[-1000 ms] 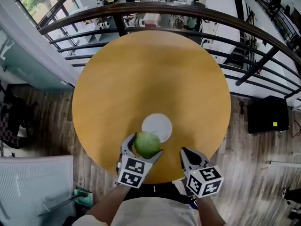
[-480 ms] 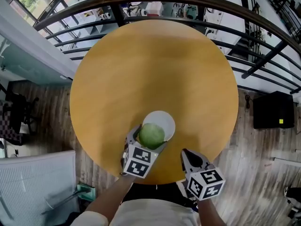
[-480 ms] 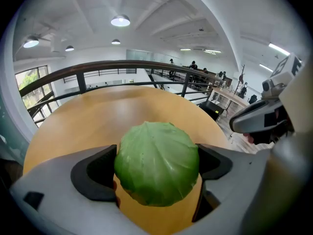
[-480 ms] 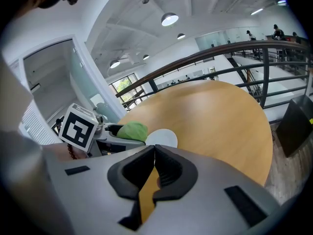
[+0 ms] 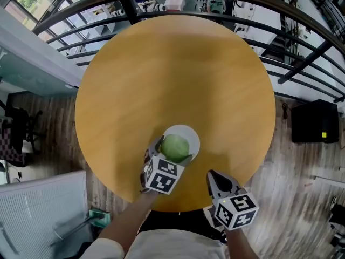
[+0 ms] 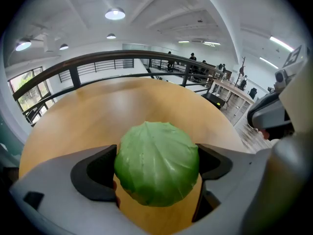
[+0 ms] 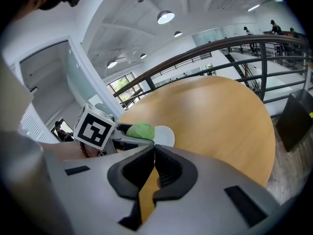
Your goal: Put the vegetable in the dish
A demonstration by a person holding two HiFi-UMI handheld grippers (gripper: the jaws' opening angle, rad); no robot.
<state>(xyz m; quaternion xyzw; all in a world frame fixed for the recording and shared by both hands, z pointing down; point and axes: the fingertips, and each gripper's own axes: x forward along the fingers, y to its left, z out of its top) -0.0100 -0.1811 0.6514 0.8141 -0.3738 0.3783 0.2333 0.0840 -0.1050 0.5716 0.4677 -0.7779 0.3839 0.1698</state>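
Cabbage [image 6: 156,163], just one, sits pinched in the left gripper [image 5: 172,150] over the single white dish [image 5: 189,134]. The right gripper [image 5: 212,176] hangs at the surface's [image 5: 172,69] near edge, jaws pressed together.

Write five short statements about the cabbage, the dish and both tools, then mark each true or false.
1. The left tool is shut on the cabbage. True.
2. The right tool is open. False: its jaws are together, with nothing between them.
3. In the head view the cabbage sits over the dish. True.
4. The dish is blue. False: it is white.
5. The dish lies at the far edge of the table. False: it lies on the near side, close to the person.
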